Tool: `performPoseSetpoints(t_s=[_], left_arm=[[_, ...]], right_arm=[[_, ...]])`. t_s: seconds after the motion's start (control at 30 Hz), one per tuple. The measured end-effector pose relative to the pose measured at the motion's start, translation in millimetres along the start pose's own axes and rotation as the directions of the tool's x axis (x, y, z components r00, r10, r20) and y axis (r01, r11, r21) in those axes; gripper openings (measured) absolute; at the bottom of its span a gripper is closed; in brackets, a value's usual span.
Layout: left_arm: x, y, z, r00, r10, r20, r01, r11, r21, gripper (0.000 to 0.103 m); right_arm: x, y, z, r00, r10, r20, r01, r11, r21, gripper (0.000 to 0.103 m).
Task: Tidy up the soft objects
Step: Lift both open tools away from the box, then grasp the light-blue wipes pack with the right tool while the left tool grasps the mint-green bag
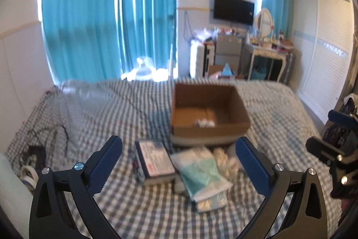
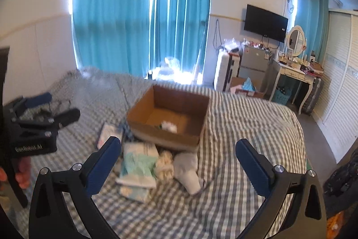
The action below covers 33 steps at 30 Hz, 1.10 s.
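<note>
An open cardboard box (image 1: 210,109) (image 2: 170,113) sits on the checked bed with a small white soft item (image 1: 204,123) (image 2: 169,125) inside. In front of it lies a pile: a mint and white folded cloth (image 1: 201,174) (image 2: 138,165), a cream fluffy item (image 1: 223,157) (image 2: 164,166) and a white sock-like piece (image 2: 188,169). A book (image 1: 155,161) lies left of the pile. My left gripper (image 1: 179,162) is open and empty above the pile. My right gripper (image 2: 179,162) is open and empty, also above the pile.
The bed (image 1: 111,109) has a rumpled blanket (image 1: 80,93) at its far left and black cables (image 1: 44,140) near its left edge. Beyond the bed are teal curtains (image 1: 107,15), a dressing table (image 1: 268,53), a small fridge (image 1: 228,48) and a white wardrobe (image 1: 324,48).
</note>
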State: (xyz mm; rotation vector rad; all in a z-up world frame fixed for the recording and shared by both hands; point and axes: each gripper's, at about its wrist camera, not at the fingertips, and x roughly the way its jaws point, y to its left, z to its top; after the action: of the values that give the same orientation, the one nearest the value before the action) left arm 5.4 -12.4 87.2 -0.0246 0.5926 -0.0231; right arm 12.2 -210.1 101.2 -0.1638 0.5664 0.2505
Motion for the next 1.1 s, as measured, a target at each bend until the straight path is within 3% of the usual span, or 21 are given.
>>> performPoseSetpoints(t_s=[0.2, 0.43, 0.57, 0.7, 0.87, 0.93, 1.0, 1.1], left_arm=[[45, 3, -54, 0.995, 0.000, -0.105, 0.001, 1.000, 0.009, 0.103], [78, 30, -102, 0.976, 0.061, -0.211, -0.056, 0.998, 0.030, 0.103], [81, 45, -120, 0.972, 0.056, -0.229, -0.065, 0.997, -0.030, 0.103], [81, 38, -122, 0.971, 0.076, -0.228, -0.079, 0.997, -0.003, 0.103], [87, 46, -123, 0.963, 0.085, -0.255, -0.094, 0.995, -0.021, 0.103], [88, 48, -124, 0.962, 0.086, -0.261, -0.097, 0.995, -0.031, 0.103], [89, 47, -123, 0.960, 0.088, -0.268, -0.100, 0.994, -0.032, 0.103], [90, 44, -121, 0.958, 0.093, -0.270, -0.102, 0.995, -0.017, 0.103]], right_arm=[[52, 7, -54, 0.991, 0.061, -0.122, -0.053, 0.996, 0.065, 0.103], [122, 36, -109, 0.954, 0.121, -0.274, -0.096, 0.990, 0.102, 0.103], [152, 61, -127, 0.933, 0.150, -0.326, -0.133, 0.988, 0.072, 0.103], [173, 81, -133, 0.913, 0.177, -0.367, -0.170, 0.984, 0.052, 0.103], [202, 106, -139, 0.889, 0.199, -0.413, -0.201, 0.979, 0.039, 0.091], [211, 110, -142, 0.891, 0.174, -0.419, -0.178, 0.984, 0.030, 0.087], [214, 107, -143, 0.889, 0.162, -0.429, -0.158, 0.986, 0.044, 0.073], [204, 92, -141, 0.886, 0.187, -0.425, -0.163, 0.982, 0.091, 0.069]])
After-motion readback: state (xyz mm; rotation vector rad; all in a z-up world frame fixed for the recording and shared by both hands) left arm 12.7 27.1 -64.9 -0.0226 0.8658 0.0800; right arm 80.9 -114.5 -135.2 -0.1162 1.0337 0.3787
